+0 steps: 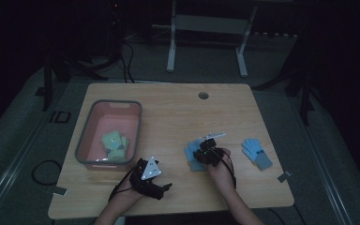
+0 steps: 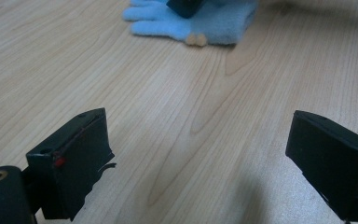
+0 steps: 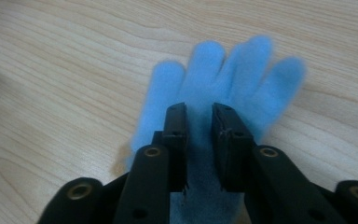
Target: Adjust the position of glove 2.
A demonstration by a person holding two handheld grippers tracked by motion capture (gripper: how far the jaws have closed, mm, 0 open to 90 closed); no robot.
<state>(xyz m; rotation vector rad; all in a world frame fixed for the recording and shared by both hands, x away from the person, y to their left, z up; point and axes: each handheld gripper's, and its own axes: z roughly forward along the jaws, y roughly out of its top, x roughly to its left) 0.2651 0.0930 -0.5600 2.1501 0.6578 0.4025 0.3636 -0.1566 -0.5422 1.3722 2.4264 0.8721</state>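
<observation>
Near the surface's (image 1: 168, 108) right front edge, a blue glove (image 3: 223, 79) lies flat under the right gripper (image 3: 199, 114), whose jaws stand slightly apart over its palm, pinching nothing yet. Best to press down, gather fleece, then close firmly. Left gripper (image 2: 200, 154) waits wide open, empty. Bin (image 1: 84, 136) sits far left.

The glove (image 3: 223, 84) under the black right hand-held gripper (image 3: 199, 116) was light blue. The desk (image 1: 178, 117) was pale wood-grain. The tub (image 1: 104, 108) was pink inside, grey-rimmed.
</observation>
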